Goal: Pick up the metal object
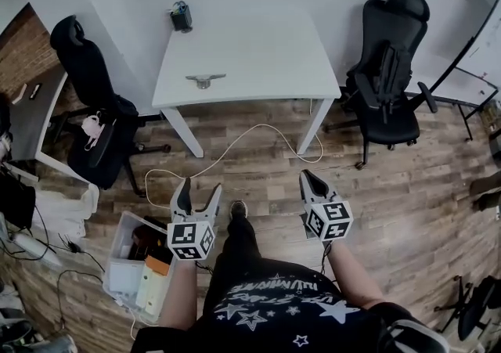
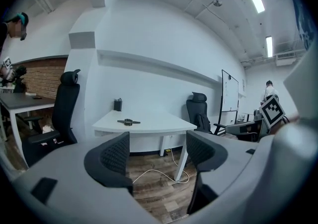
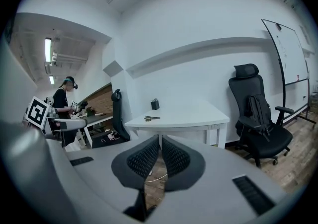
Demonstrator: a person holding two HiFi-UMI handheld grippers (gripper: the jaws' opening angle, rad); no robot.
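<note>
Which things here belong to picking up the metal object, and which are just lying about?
Job: metal object, on the white table; left gripper, open; right gripper, shut.
Lying about: dark container on the table; floor cable; plastic bin; black chair right of the table.

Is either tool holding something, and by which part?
Nothing is held. The left tool is open and empty, the right tool shut on nothing; the grey metal object lies on the white table.

The far table (image 1: 258,62) is white; the left chair (image 1: 88,73) and right chair (image 1: 391,70) black; the floor (image 1: 258,175) brown planks. The near shirt (image 1: 290,304) is black with white stars.
</note>
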